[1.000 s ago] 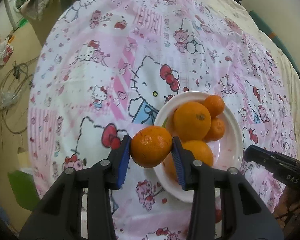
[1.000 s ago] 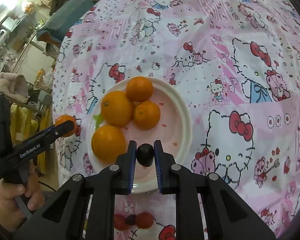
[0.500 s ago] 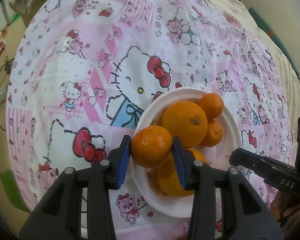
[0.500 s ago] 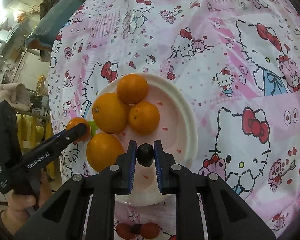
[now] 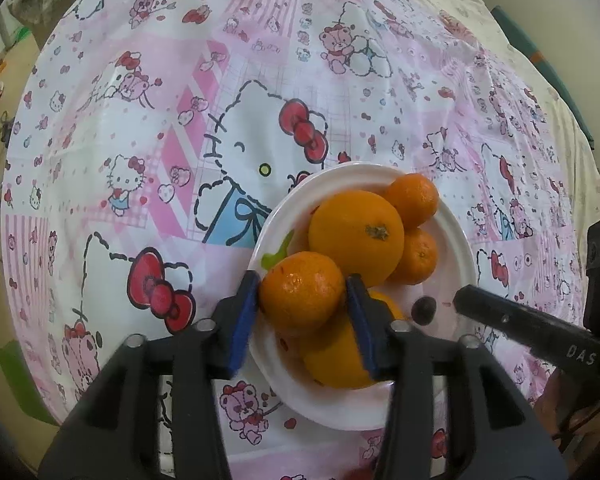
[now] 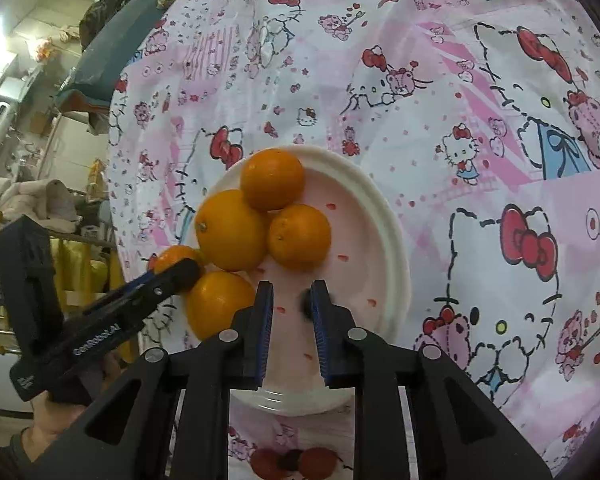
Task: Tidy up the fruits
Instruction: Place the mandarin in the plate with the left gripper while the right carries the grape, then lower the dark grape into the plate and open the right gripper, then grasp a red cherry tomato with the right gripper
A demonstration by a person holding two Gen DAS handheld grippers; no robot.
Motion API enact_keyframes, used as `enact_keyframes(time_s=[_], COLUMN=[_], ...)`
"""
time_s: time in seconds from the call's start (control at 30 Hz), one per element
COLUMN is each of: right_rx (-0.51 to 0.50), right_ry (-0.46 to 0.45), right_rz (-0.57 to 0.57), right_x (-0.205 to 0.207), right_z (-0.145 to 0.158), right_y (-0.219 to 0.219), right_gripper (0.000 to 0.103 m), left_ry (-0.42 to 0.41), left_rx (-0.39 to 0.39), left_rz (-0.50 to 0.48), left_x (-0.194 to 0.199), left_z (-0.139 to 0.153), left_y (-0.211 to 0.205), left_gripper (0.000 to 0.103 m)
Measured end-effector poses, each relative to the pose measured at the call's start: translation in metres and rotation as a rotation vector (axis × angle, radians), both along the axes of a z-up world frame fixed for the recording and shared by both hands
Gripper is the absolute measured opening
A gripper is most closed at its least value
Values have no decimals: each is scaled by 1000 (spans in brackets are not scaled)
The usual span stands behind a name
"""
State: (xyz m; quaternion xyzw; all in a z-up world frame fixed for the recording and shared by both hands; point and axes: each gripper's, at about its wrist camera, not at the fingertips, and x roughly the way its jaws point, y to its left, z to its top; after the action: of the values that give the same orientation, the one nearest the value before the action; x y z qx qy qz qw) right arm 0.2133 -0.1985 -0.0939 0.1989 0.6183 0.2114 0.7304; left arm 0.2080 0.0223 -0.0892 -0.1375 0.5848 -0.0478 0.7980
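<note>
- Pink cartoon-cat tablecloth (image 5: 148,128) is covering the round table across the whole left wrist view, and we are seeing a strip of floor at the far left edge.
- We are looking along the left gripper (image 5: 303,292), whose blue-padded fingers are clamping a mandarin (image 5: 302,290) from both sides — it is hanging above the near-left rim of the white plate (image 5: 458,236).
- On the plate we are counting a large orange (image 5: 356,232) in the middle, two smaller oranges (image 5: 414,200) touching it on the right, and another orange (image 5: 336,354) partly hidden behind the left gripper's right finger.
- A small dark fruit (image 5: 425,309) is showing just beside the tip of the right gripper (image 5: 466,300), which is reaching in from the right.
- In the right wrist view the same tablecloth (image 6: 440,120) is filling the frame, with a cluttered room at the far left.
- We are seeing the right gripper (image 6: 290,304) standing spread over the near part of the plate (image 6: 392,260); the dark fruit (image 6: 306,303) — blurred — is lying against the inner face of its right finger, apart from the left one.
- Four oranges (image 6: 232,230) are sitting clustered on the left half of the plate.
- The left gripper (image 6: 176,270) is coming in from the left, held by a hand (image 6: 56,412), with the mandarin (image 6: 172,254) at its tip beside the plate's left rim.
</note>
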Motion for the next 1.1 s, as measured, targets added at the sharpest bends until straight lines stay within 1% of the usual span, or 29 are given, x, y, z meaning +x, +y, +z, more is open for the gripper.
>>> enact_keyframes(time_s=[0.03, 0.07, 0.1, 0.17, 0.3, 0.57, 0.63, 0.67, 0.7, 0.73, 0.77, 0.93, 1.1], right_rx=[2, 3, 0, -9, -20, -22, -22, -24, -23, -17, -11, 12, 23], right_ry=[-6, -7, -8, -5, -5, -49, -53, -56, -58, -59, -61, -71, -61], right_rz=[-9, -14, -22, -37, -44, -16, -14, -14, -16, -19, -21, -39, -51], right_x=[0, 0, 1, 1, 1, -8, -10, -12, -13, -15, -17, -27, -41], right_z=[1, 2, 3, 4, 6, 26, 31, 33, 35, 38, 40, 54, 60], right_y=[-1, -2, -4, -7, -10, -9, -9, -9, -9, -10, -10, -14, -18], right_gripper=[23, 23, 23, 23, 23, 23, 25, 32, 43, 50, 59, 59, 59], left_ry=[-15, -28, -47, -50, -70, -79, -80, -80, -83, -88, -96, -113, -129], left_rx=[15, 24, 21, 17, 44, 66, 62, 62, 66, 73, 84, 138, 152], left_rz=[6, 14, 14, -2, -5, 19, 25, 25, 24, 26, 30, 29, -1], left_x=[-1, -3, -4, -4, -6, -19, -23, -27, -30, -33, -38, -59, -92], left_z=[2, 4, 7, 10, 14, 18, 19, 22, 24, 26, 30, 49, 57], left_y=[0, 1, 2, 0, 0, 9, 11, 12, 13, 15, 16, 24, 22], left_gripper=[72, 75, 76, 76, 76, 76, 76, 76, 76, 76, 76, 76, 76])
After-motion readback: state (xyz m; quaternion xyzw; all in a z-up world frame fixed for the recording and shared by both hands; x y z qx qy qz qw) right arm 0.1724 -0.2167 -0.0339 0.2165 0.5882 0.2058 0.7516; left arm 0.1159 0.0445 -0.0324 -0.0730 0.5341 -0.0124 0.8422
